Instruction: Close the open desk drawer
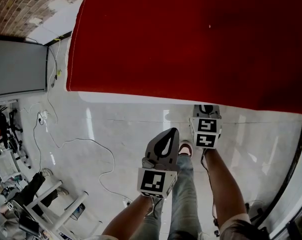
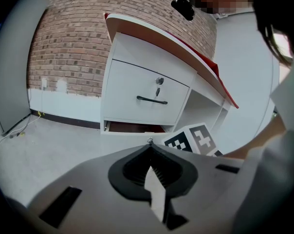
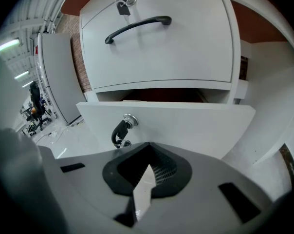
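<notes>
A white desk with a red top holds a closed upper drawer with a black handle. Below it, the lower drawer stands pulled out, showing a dark red inside. A lock with a key sits on its front panel. My right gripper is shut and empty, right in front of that panel, close to the lock. In the head view it sits at the desk's front edge. My left gripper is shut and empty, farther back from the desk.
White glossy floor lies in front of the desk, with a cable trailing across it at the left. A grey panel and a white rack stand left. The person's legs are below the grippers. A brick wall is behind.
</notes>
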The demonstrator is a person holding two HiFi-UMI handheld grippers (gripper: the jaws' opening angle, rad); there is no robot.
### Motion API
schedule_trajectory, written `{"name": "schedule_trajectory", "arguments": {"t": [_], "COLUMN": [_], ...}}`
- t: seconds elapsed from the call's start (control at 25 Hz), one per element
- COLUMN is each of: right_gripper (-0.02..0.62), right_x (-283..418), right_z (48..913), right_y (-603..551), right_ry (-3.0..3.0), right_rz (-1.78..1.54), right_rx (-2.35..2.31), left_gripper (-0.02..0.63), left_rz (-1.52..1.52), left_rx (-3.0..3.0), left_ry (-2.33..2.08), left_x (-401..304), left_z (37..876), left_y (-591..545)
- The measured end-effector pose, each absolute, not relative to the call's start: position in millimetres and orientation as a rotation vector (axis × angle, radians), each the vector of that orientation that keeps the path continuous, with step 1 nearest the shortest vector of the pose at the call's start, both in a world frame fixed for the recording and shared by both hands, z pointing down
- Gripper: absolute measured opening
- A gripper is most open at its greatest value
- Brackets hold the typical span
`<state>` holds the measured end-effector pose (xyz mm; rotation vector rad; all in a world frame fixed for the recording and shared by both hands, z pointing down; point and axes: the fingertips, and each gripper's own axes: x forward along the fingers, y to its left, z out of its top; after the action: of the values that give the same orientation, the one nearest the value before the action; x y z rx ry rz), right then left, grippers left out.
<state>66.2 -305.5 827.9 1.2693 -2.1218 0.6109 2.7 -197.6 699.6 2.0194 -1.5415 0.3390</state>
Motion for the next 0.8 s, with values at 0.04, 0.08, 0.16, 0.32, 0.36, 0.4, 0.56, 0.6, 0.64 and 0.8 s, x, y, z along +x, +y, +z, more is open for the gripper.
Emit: {"name": "schedule_trajectory", "arguments": {"t": [0.04,0.08,0.16,0.32,0.36,0.4,0.56,0.6,0.64,0.8], "right_gripper": [-0.002,-0.002,-0.002,-0.002,-0.002,-0.002,-0.002,-0.002,-0.002,-0.002], "right_x": [66,66,67,65,64,64,63,61,61,64], "right_z": [828,828,827,829,829,829,829,829,828,829], "right_y": [-307,-307,-308,-310,-312,-316,-321,-321,-320,-320], "right_ry": [-2.123,-2.126,-2.128,-2.122,-2.124,-2.127,-2.145,-2.153,-2.156,-2.135], "right_rz": [0.610,0.612,0.616,0.622,0.622,0.621,0.588,0.582,0.581,0.608], "right_rx": [1.262,1.263,1.274,1.287,1.291,1.295,1.275,1.265,1.260,1.298], "left_gripper": [0.008,0.008,0.008,0.008,0.008,0.008,0.008,0.008,0.008,0.008], "left_rz": [0.339,0.338,0.337,0.333,0.334,0.335,0.350,0.352,0.353,0.351], "left_rx": [2.019,2.019,2.018,2.014,2.014,2.015,2.010,2.009,2.013,2.021], "left_ry": [-1.542,-1.543,-1.547,-1.555,-1.555,-1.556,-1.551,-1.550,-1.552,-1.545], "left_x": [3,3,2,-1,-2,-2,-5,-5,-5,-3], "left_z": [700,700,700,703,703,704,706,706,705,699], "left_y": [-198,-198,-199,-202,-202,-202,-200,-199,-200,-203]}}
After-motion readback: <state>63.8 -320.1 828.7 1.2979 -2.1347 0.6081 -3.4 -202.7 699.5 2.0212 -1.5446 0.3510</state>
